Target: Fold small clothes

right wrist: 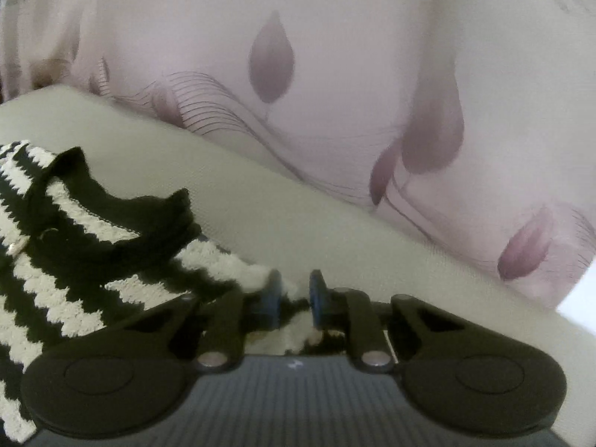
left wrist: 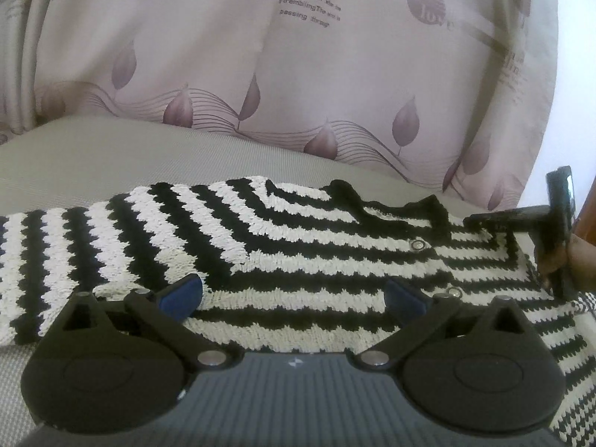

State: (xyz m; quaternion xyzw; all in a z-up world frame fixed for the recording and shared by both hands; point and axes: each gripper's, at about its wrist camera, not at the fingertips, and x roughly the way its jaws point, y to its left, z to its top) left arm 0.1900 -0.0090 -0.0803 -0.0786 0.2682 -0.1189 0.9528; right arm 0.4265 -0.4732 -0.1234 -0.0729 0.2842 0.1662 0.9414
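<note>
Your left hand-held gripper [left wrist: 294, 294] is spread wide above the black-and-white striped knitted cardigan [left wrist: 260, 246]; the right hand-held gripper [right wrist: 292, 298] pinches its edge. Soft, floppy knit: grasp at the corners.

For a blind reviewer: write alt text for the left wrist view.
The left gripper, jaws wide open, hovers over a black-and-white striped knit sweater lying flat on a grey surface. The right gripper reaches in at the sweater's right edge; a leaf-print curtain hangs behind.
</note>
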